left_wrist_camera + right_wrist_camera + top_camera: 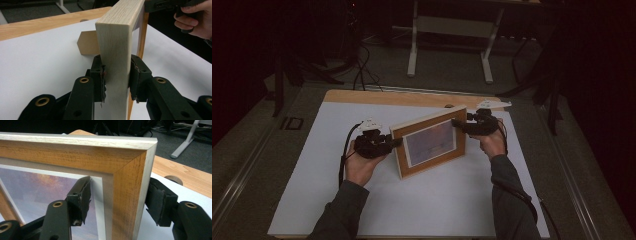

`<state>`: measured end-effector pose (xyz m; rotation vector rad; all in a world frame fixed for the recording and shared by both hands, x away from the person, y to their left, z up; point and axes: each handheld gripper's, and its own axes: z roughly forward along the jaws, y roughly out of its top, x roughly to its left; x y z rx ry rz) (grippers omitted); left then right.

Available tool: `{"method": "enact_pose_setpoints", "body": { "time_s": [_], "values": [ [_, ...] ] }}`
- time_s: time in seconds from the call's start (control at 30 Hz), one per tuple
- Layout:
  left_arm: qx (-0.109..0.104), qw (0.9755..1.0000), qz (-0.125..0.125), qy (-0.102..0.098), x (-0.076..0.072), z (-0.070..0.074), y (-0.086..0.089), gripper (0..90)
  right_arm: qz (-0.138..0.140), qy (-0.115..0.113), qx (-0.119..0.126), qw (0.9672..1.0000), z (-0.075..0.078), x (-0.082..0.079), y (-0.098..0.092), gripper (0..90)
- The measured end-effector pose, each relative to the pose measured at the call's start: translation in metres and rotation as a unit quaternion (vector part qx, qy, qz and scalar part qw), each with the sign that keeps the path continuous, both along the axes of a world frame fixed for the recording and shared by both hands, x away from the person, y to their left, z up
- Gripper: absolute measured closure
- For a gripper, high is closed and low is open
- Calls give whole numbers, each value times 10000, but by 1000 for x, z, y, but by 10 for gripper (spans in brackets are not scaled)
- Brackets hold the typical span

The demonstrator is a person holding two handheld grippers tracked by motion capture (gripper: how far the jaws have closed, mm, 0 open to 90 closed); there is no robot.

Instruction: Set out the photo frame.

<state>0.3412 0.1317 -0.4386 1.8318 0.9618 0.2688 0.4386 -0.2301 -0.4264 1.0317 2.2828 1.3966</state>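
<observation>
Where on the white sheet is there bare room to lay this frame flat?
Bare white sheet lies in front of the picture frame, between the forearms, and on the far left side. Tight spots: the frame's ends, where the left gripper and right gripper straddle it, and behind, where its stand sticks out.

Your picture frame point(432, 142) stands upright on the sheet point(312, 190), mid-table point(362, 96). Your left gripper point(394, 142) sits at its left edge, your right gripper point(457, 122) at its far right corner, and a stand point(87, 43) pokes out behind it.
</observation>
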Motion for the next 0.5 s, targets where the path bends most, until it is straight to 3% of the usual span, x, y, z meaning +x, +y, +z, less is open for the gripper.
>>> {"method": "enact_pose_setpoints", "body": {
  "time_s": [0.33,0.5],
  "values": [
    [-135,9998,135,16,11,-2,6,679,-76,46,7,10000,1,-3,-2,480],
    [-91,9998,188,12,17,-2,7,677,-105,65,-42,9999,2,-4,-3,507]
  ]
}}
